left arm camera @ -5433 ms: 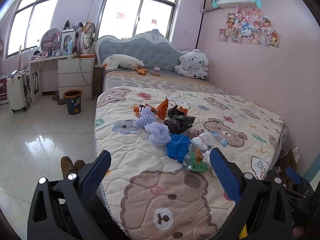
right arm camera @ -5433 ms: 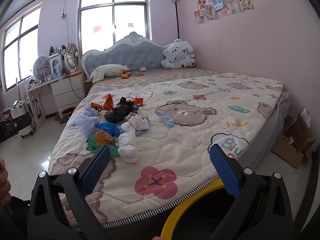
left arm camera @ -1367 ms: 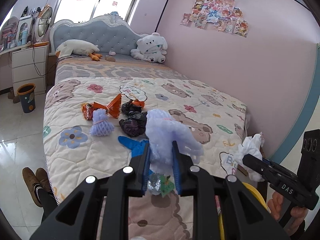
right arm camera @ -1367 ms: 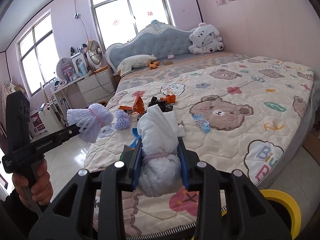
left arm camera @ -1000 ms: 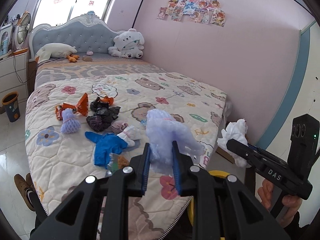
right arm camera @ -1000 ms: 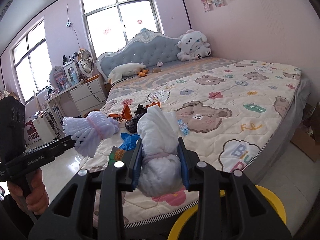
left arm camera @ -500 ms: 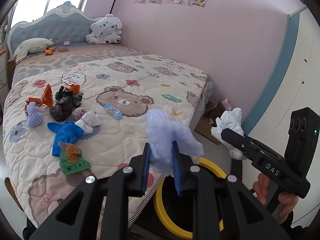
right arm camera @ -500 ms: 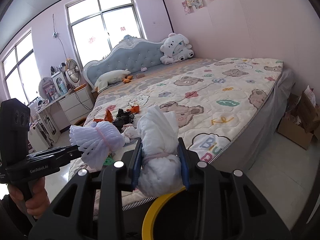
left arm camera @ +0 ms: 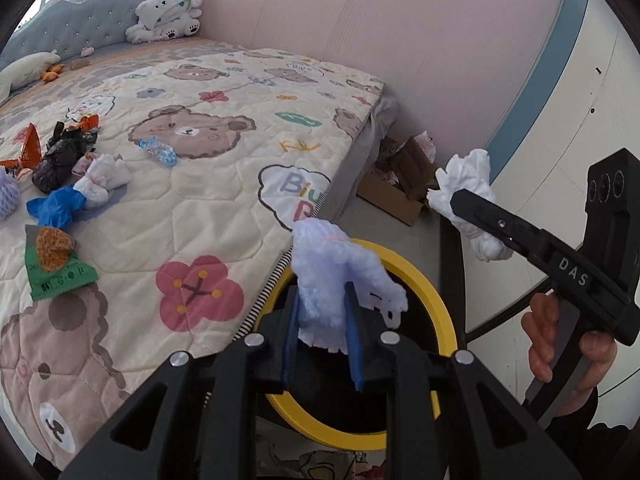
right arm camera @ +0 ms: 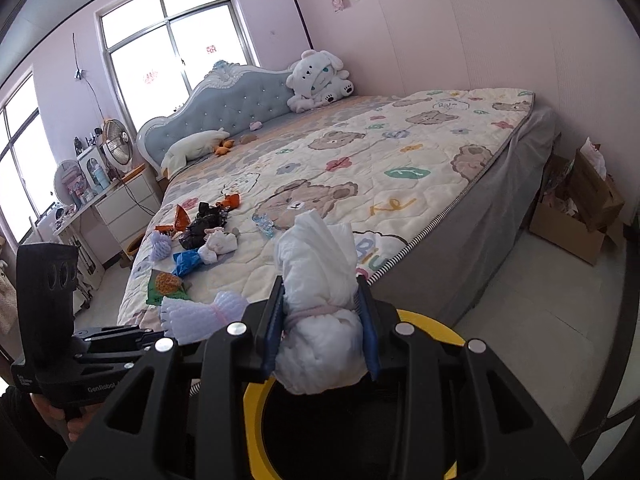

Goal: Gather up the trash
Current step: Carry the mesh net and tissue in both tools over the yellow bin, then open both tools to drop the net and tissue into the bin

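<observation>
1. My left gripper [left arm camera: 322, 344] is clamped on the lilac foam net [left arm camera: 336, 276], right above the yellow-rimmed bin [left arm camera: 436, 308].
2. My right gripper [right arm camera: 320, 330] is clenched on the white tied wad [right arm camera: 320, 312], over the same bin's rim.
3. The bin's inside looks dark; I can't tell the contents.

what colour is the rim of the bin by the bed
Yellow rim around a black inside; the left wrist view shows it best.

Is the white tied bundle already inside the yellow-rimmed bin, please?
Not yet: the right gripper is clamped on the white bundle, above the yellow-rimmed bin.
</observation>
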{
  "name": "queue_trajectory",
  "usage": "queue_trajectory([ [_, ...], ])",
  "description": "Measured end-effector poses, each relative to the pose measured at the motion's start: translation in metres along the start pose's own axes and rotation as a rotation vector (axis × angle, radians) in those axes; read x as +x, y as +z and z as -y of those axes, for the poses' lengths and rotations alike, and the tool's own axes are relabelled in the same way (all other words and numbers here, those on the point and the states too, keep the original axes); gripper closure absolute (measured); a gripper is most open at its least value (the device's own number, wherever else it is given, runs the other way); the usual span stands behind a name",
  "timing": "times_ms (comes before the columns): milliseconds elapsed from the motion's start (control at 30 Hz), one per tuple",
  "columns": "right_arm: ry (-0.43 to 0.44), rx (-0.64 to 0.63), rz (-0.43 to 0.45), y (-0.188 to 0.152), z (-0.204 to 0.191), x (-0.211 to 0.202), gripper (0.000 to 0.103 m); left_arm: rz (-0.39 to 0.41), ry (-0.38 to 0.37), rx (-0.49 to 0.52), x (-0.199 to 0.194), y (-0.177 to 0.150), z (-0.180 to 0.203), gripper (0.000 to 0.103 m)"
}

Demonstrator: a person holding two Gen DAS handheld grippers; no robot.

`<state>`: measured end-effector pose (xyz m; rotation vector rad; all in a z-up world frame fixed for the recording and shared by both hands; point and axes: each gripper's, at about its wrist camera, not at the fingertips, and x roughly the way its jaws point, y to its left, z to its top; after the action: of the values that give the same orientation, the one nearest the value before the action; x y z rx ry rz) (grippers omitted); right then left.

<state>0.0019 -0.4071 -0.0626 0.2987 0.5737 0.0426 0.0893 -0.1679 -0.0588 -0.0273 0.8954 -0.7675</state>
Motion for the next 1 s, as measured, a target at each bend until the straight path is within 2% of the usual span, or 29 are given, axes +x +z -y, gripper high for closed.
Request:
queue_trajectory([
  [233, -0.001, 0.049, -0.056, -0.012, 0.017, 0.007, 0.07, -0.05, -0.022, 0.023, 0.014, -0.014, 0.009, 0.084],
  [433, 0.002, 0.086, -0.059, -0.014, 0.025, 0.01, 0.065, -0.039, -0.028, 0.033, 0.014, -0.014, 0.012, 0.082],
  [567, -0.008, 0.091, -0.051, -0.013, 0.027, 0.009, 0.062, -0.03, -0.04, 0.031, 0.012, -0.013, 0.011, 0.077],
  [633, -0.017, 0.092, -0.045, -0.012, 0.028, 0.009, 0.061, -0.026, -0.041, 0.034, 0.011, -0.013, 0.012, 0.072],
  [700, -0.021, 0.098, -0.038, -0.01, 0.03, 0.008, 0.058, -0.019, -0.04, 0.036, 0.01, -0.013, 0.013, 0.061],
  [833, -0.043, 0.096, -0.01, -0.006, 0.032, 0.003, 0.056, 0.006, -0.032, 0.043, 0.004, -0.011, 0.014, 0.051],
  [900, -0.059, 0.088, 0.009, -0.003, 0.031, 0.001, 0.052, 0.019, -0.027, 0.037, 0.001, -0.009, 0.011, 0.042],
  [1000, -0.064, 0.074, 0.021, 0.0, 0.029, 0.002, 0.049, 0.044, -0.014, 0.023, -0.005, -0.004, 0.005, 0.035],
])
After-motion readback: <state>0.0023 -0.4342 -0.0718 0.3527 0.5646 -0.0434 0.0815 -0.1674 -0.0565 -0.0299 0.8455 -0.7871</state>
